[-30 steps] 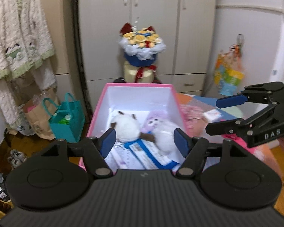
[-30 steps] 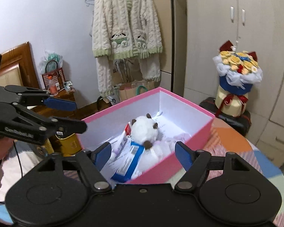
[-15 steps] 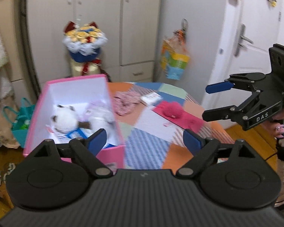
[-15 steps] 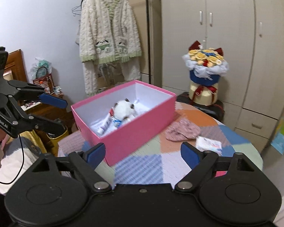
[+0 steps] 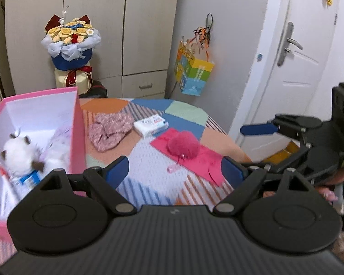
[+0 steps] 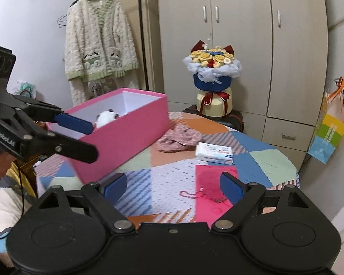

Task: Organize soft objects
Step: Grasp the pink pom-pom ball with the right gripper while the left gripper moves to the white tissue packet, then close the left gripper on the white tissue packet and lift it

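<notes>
Tissue pack (image 6: 214,153) beside floral cloth (image 6: 178,138).

A fluffy pink pompom (image 5: 183,147) lies on matt patchwork cloth (image 5: 149,174), beside a smooth cardboard box (image 6: 126,128).

pink box (image 6: 123,133), fluffy magenta pompom (image 5: 183,146), pink floral cloth (image 5: 110,131), multicolour patchwork tablecloth (image 6: 259,158)

Both views now swing away from the box (image 5: 78,123) toward the open table (image 5: 149,178). The left gripper (image 5: 174,168), earlier over the box, now hangs over the patchwork cover, box at its left. The right gripper (image 6: 173,184) now sits lower, with the pink pom-pom (image 6: 209,186) between its spread fingers. Pom-pom, scrunchie (image 5: 110,129) and tissue pack (image 5: 151,125) now show.
</notes>
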`<state>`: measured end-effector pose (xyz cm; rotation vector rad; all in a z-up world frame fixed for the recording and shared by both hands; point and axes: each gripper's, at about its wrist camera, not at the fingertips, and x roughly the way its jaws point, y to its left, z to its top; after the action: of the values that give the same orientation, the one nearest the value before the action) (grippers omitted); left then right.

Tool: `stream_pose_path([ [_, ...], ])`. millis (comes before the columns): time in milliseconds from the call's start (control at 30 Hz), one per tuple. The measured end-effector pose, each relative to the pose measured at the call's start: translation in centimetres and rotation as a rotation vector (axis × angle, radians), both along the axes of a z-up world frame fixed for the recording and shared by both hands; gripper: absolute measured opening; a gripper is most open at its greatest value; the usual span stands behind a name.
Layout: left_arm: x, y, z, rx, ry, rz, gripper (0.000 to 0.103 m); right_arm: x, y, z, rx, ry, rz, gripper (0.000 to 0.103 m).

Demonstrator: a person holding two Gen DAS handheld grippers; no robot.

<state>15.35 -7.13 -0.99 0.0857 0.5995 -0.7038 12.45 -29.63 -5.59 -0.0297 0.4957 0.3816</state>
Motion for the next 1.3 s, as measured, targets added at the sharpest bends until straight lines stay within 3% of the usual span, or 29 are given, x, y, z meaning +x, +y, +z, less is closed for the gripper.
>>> stream_pose_path([
  [167, 4.3, -3.7, -1.8, 0.040, -0.048, 0.075, 0.083, 4.3, -0.7, -2.8, -0.071, 0.014, -0.002, 0.090],
  [467, 12.5, -9.7, -4.5, 0.051, 0.003, 0.133, 0.081, 10.8, -1.2, -6.7, -0.093, 0.076, 0.064, 0.085],
  [567, 14.8, -10.9, -5.8, 0.057, 0.044, 0.161, 0.079, 11.9, -1.7, -7.4, -0.065, 0.093, 0.070, 0.081],
  [633, 15.7, -11.4, -6.4, 0.041, 0.064, 0.180, 0.078, 12.3, -2.0, -7.8, -0.052, 0.108, 0.072, 0.068],
  [700, 16.1, -11.9, -6.7, 0.039, 0.047, 0.180, 0.078, 12.4, -2.3, -8.0, -0.038, 0.117, 0.082, 0.056],
  [767, 16.3, -12.4, -7.1, 0.061, 0.002, 0.166, 0.078, 12.4, -2.8, -8.0, -0.030, 0.105, 0.073, 0.052],
  [1000, 17.1, -13.5, -9.0, 0.115, -0.009, 0.096, 0.078, 12.9, -5.4, -7.7, 0.009, 0.099, -0.016, 0.051],
  [1100, 17.2, -13.9, -9.5, 0.140, -0.045, 0.108, 0.079, 13.4, -6.2, -8.1, 0.001, 0.126, -0.071, 0.052],
  [1300, 18.1, -14.6, -10.5, 0.222, -0.041, 0.114, 0.084, 13.4, -7.1, -8.8, 0.044, 0.147, -0.091, 0.052],
])
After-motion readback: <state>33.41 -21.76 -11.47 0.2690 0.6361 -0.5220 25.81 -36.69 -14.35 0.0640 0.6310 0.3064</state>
